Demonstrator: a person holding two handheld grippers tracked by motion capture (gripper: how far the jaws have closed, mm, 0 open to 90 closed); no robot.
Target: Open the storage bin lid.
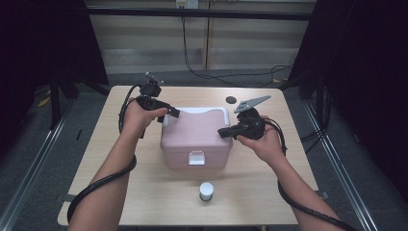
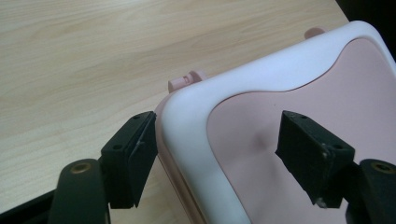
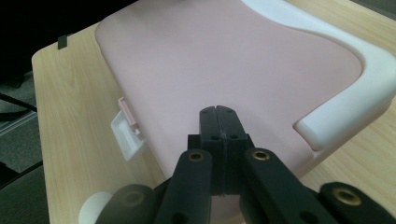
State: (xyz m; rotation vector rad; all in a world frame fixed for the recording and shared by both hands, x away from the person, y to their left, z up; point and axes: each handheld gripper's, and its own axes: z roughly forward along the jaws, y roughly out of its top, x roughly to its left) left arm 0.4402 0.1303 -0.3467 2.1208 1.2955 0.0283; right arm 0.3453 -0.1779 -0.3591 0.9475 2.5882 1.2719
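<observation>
A pink lidded box (image 1: 195,137) stands mid-table with a white handle (image 1: 211,111) folded flat on its lid and a white latch (image 1: 196,158) on the front. My left gripper (image 1: 168,114) is at the box's back left corner. In the left gripper view it (image 2: 215,126) is open and straddles the handle (image 2: 187,140): one pad sits at the box's outer side, the other hangs over the pink lid (image 2: 355,93), apart from the handle. My right gripper (image 1: 222,132) is shut with nothing in it, and its tip (image 3: 217,112) lies over the lid (image 3: 224,56).
A small white-capped jar (image 1: 206,191) stands near the table's front edge, in front of the box. A dark round disc (image 1: 231,100) lies behind the box. Bare wood lies to the left and right of the box. Cables trail from both grippers.
</observation>
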